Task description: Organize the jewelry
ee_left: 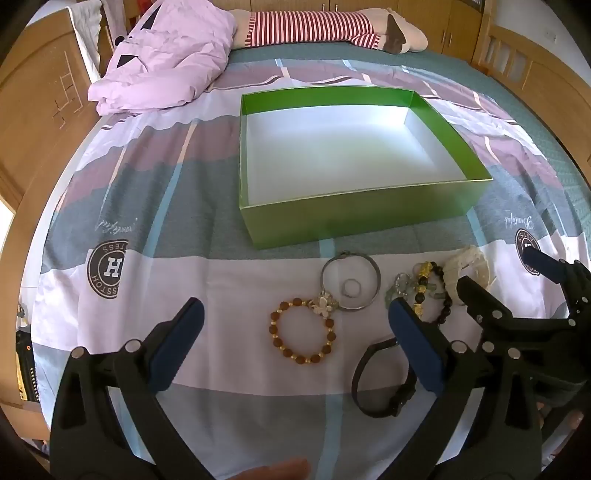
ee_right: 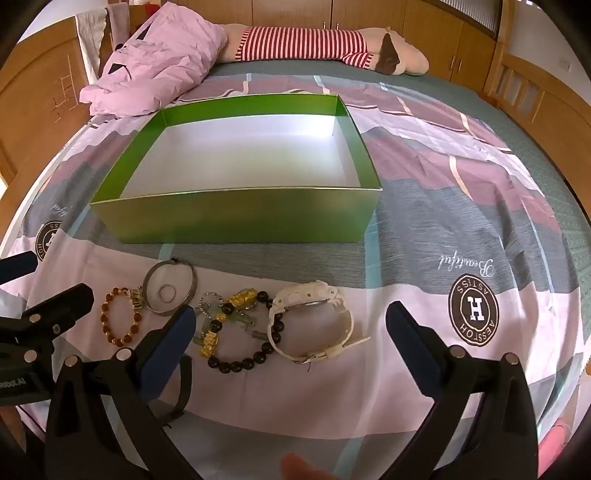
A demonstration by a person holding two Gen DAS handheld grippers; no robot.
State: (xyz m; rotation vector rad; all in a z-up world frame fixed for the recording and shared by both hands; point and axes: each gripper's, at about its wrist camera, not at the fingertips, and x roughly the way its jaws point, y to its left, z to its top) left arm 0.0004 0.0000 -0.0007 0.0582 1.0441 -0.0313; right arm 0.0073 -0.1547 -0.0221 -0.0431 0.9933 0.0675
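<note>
An open green box (ee_left: pixel 354 210) (ee_right: pixel 236 218) with a bare white inside sits on the bedspread. In front of it lie a brown bead bracelet (ee_left: pixel 274 332) (ee_right: pixel 106 326), a silver bangle (ee_left: pixel 378 280) (ee_right: pixel 192 284) around a small ring (ee_left: pixel 351 288) (ee_right: pixel 166 293), a pale green bracelet (ee_left: pixel 397 288) (ee_right: pixel 207 299), a black bead bracelet with gold charms (ee_left: pixel 445 299) (ee_right: pixel 236 365), a white watch (ee_left: pixel 469 266) (ee_right: pixel 291 295) and a black band (ee_left: pixel 376 406) (ee_right: pixel 184 384). My left gripper (ee_left: pixel 295 303) (ee_right: pixel 51 275) hangs open over the brown bracelet. My right gripper (ee_right: pixel 291 309) (ee_left: pixel 498 269) is open above the white watch. Neither holds anything.
A crumpled pink quilt (ee_left: pixel 166 62) and a red-striped plush toy (ee_left: pixel 314 26) lie at the far end of the bed. Wooden bed frames rise on the left (ee_left: pixel 37 110) and right (ee_right: pixel 535 85). A fingertip (ee_left: pixel 280 470) shows at the bottom edge.
</note>
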